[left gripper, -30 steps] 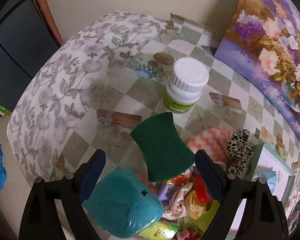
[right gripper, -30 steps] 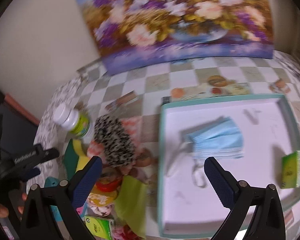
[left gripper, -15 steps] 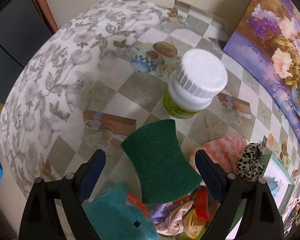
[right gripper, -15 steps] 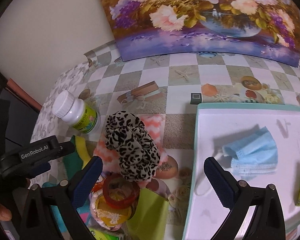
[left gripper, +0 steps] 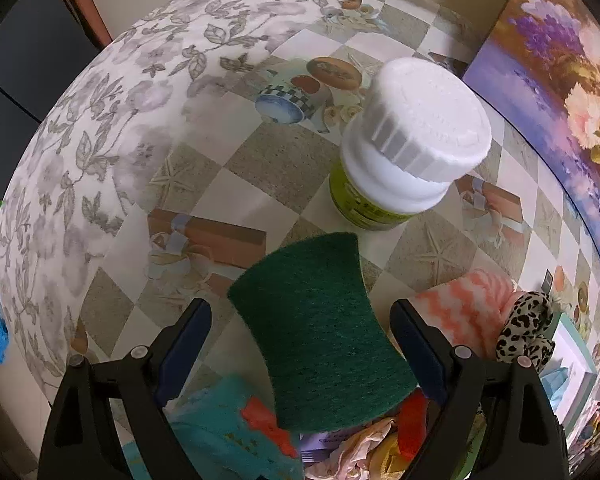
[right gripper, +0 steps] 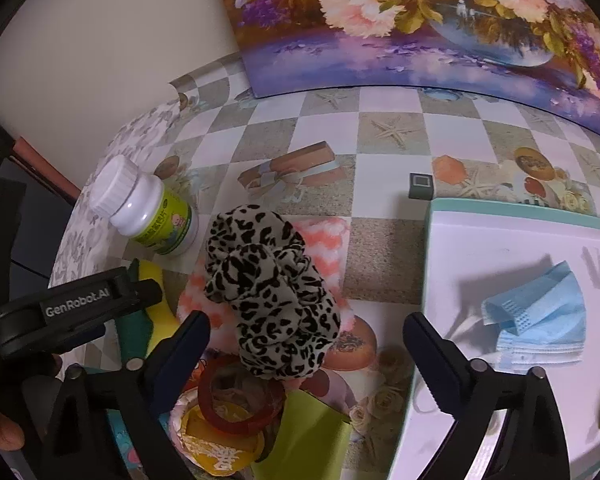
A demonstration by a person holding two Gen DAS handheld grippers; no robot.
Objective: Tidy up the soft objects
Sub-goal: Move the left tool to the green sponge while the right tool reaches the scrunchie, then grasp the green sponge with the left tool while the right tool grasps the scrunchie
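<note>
The desk (right gripper: 384, 136) carried a white tray (right gripper: 500, 240) holding a blue face mask (right gripper: 540, 320). The left tool (left gripper: 300, 316) stood released astride the green sponge (left gripper: 316, 332), not pressing it. The right tool (right gripper: 306, 330) was closing, still released, around the leopard scrunchie (right gripper: 272, 292) on a pink cloth (right gripper: 324, 240).

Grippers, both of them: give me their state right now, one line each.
Left gripper: open, holding nothing, astride the green scouring sponge.
Right gripper: jaws closing, not gripping yet, around the leopard-print scrunchie.
</note>
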